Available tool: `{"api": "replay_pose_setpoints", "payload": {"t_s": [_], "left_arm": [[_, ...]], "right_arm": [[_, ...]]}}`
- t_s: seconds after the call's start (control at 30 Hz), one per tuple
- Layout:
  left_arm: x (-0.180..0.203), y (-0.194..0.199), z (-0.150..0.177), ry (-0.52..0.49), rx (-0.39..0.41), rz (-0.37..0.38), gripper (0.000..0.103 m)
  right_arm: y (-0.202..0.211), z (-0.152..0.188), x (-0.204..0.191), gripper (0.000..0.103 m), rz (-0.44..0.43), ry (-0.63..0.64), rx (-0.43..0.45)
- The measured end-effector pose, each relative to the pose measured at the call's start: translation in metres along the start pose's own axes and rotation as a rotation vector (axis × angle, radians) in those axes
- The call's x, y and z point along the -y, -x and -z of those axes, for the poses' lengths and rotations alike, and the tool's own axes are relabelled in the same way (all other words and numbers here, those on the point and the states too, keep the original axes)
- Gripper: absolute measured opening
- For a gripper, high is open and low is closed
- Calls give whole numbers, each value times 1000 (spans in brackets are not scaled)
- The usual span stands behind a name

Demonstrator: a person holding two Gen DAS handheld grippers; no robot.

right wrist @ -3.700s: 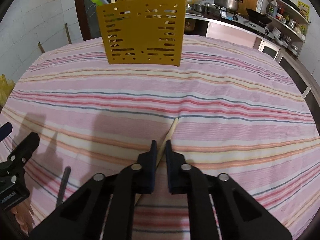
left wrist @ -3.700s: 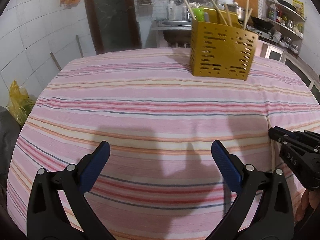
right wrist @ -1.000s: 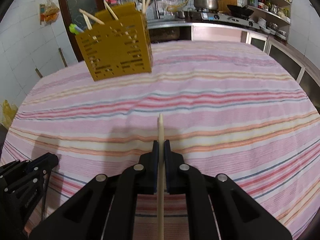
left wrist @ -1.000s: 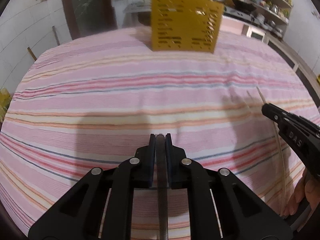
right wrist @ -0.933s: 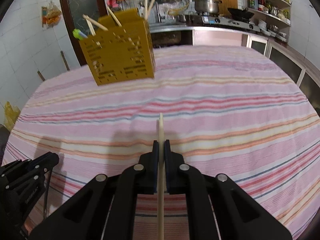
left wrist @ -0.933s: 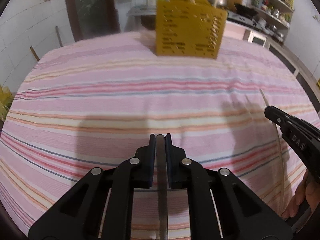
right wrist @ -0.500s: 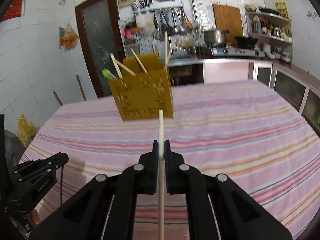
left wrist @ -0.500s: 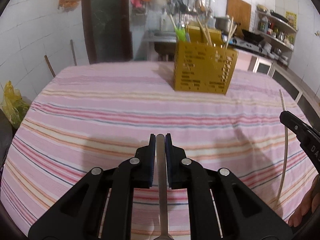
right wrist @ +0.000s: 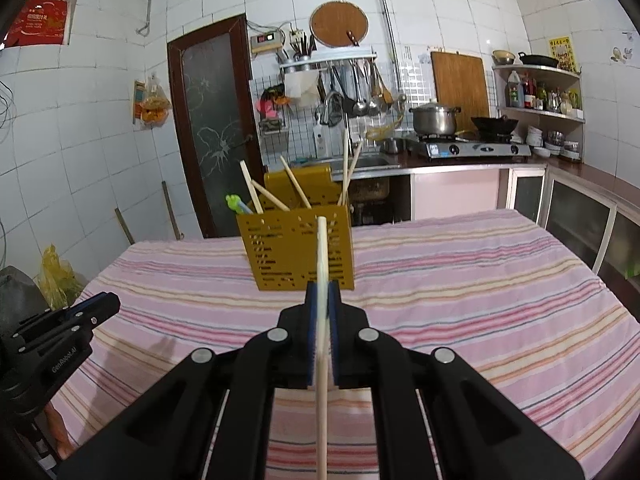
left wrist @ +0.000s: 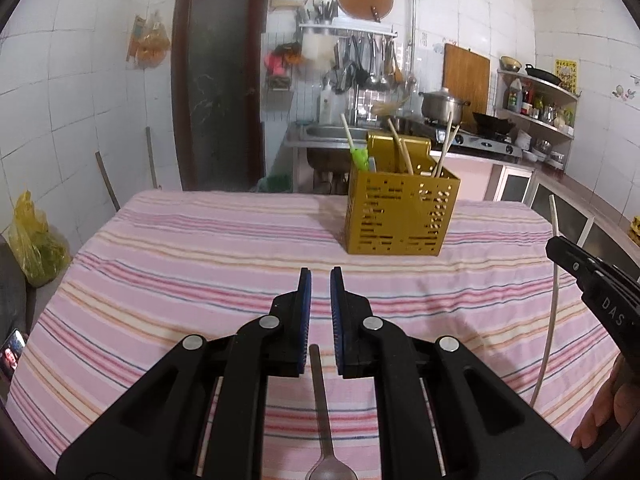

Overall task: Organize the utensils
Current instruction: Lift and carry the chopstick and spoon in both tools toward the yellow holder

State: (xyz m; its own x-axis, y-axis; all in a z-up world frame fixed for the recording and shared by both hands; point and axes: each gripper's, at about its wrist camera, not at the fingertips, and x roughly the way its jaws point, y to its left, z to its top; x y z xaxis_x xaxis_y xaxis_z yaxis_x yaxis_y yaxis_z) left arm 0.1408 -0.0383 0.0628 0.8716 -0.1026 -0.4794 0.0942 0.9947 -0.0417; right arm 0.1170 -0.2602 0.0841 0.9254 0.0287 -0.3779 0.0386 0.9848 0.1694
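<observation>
A wooden chopstick (right wrist: pixel 321 280) is clamped upright in the closed right gripper (right wrist: pixel 321 292); a metal spoon (left wrist: pixel 322 408) is pinched by its handle in the nearly shut left gripper (left wrist: pixel 320 280); both are aimed, presumably for insertion, at the far yellow utensil caddy (left wrist: pixel 400 216) on the striped tablecloth (left wrist: pixel 200 264).

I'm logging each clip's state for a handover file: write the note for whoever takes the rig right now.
Left gripper: shut on a metal spoon, held by the handle with the bowl hanging toward the camera.
Right gripper: shut on a chopstick, tip sticking out ahead of the pads.
Both are held above the striped cloth, apart from each other.
Yellow holder stands at the far side of the table, already holding several chopsticks and a green-handled utensil.
Done: both items picked up.
Left: carry each to the holder and drop it in. No other loose utensils show on the cloth.
</observation>
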Motion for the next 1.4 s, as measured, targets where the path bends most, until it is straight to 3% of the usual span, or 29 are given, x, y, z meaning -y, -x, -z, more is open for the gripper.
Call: {"api": "replay_pose_setpoints", "payload": {"t_s": [0.13,0.27,0.4,0.43,0.5,0.73,0.83,0.93,1.07,1.23,1.4], "left_arm": [[-2,-1,-4,-10,-2,8,8],[-7,-24,-3,-11,-126,7,8],[-13,-55,13,-3,-268,8,46],[-14,-60,16,-2,-281,3,52],[-15,-71,26,-12,-312,-17,52],[-5,-102,55,-54,-399,-44,52],[-4,-113,59,-57,-429,-54,46],[-4,-114,56,-51,-436,-46,28],[-6,-120,53,-33,-450,-36,12],[-3,-118,51,-29,-440,-33,9],[-4,-100,39,-14,-361,-32,9]], "right_arm": [[-2,-5,-1,6,-1,9,7],[-11,-6,-1,6,1,23,-23],[-29,2,3,6,2,5,-78],[-33,6,4,6,3,2,-91],[-40,11,6,6,9,-1,-108],[-47,21,7,6,16,-11,-123],[-49,23,9,6,11,-21,-128],[-53,25,11,6,7,-34,-132],[-54,26,10,6,7,-33,-136],[-53,24,7,6,10,-29,-128],[-49,22,3,6,11,-16,-116]]}}
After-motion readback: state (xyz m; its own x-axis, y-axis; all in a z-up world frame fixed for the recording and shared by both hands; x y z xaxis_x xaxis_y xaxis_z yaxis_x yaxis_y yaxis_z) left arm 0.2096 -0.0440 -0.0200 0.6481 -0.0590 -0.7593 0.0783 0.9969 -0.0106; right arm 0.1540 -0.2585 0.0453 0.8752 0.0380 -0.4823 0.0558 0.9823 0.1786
